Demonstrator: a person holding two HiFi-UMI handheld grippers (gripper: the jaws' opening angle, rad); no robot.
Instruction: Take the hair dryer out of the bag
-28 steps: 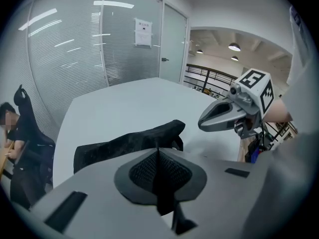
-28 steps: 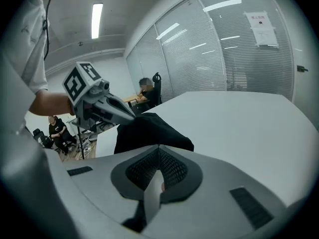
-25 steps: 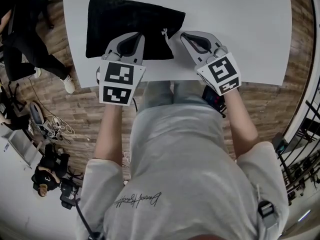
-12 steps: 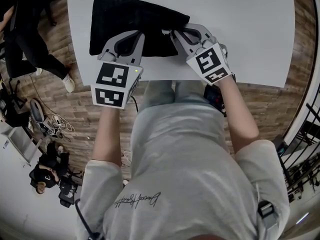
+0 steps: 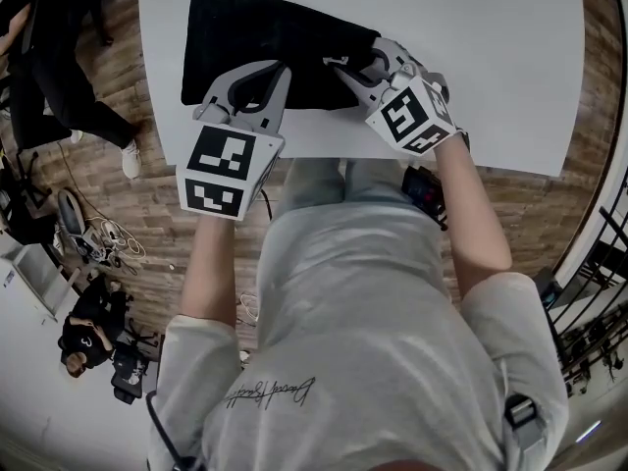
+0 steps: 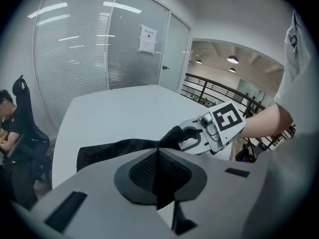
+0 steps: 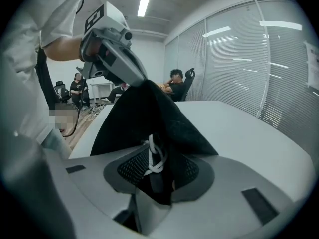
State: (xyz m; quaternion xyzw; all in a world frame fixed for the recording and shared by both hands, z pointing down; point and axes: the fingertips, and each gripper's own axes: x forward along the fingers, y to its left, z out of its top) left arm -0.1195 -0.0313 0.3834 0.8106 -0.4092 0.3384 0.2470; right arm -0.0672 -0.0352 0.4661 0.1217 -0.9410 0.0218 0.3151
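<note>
Left gripper (image 6: 158,156) is clamped on the near edge of the bag (image 5: 260,37), which lies on the table (image 5: 491,57). Right gripper (image 7: 155,176) has just been spreading its jaws; they stand apart around the bag's corner and white drawstring (image 7: 155,156). No dryer shows, so it is probably inside. Opening the mouth looks like the step in hand. Next, the right jaws need to close on cloth and pull it wide.

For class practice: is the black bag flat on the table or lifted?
Partly lifted: the left claw pinches the bag into a peak; the rest lies on the table.
</note>
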